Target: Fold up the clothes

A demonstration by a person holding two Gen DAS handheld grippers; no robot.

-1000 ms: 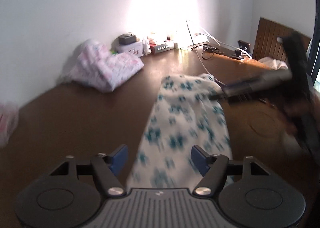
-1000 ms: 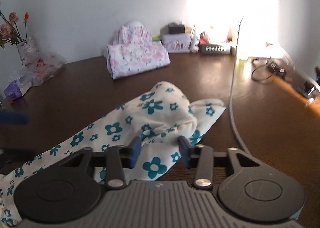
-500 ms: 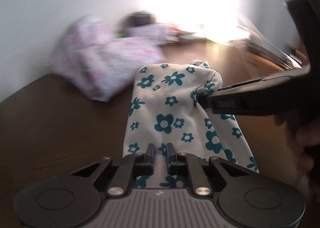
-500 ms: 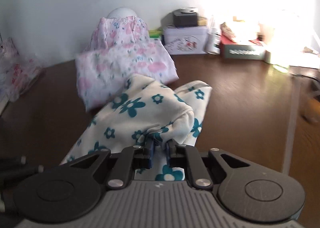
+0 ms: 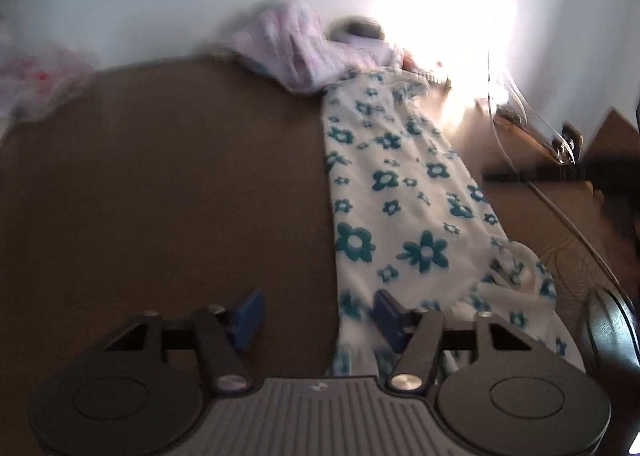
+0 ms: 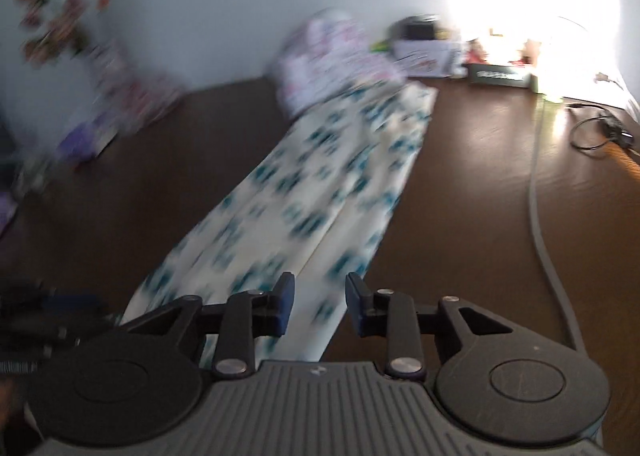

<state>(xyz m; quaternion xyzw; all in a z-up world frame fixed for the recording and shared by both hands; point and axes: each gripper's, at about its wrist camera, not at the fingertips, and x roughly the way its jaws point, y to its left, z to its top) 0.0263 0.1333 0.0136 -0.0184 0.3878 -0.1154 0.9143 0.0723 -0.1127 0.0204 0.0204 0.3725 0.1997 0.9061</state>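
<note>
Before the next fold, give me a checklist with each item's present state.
1. Left gripper open, holding nothing: ok.
2. Right gripper open, holding nothing: ok.
3. Floral garment laid out long on the table: ok.
4. Garment smooth: not ok, it is bunched at the near end.
5. Far end apart from the pink folded clothes: cannot tell, blurred.
6. Grey cable off the garment: ok.
</note>
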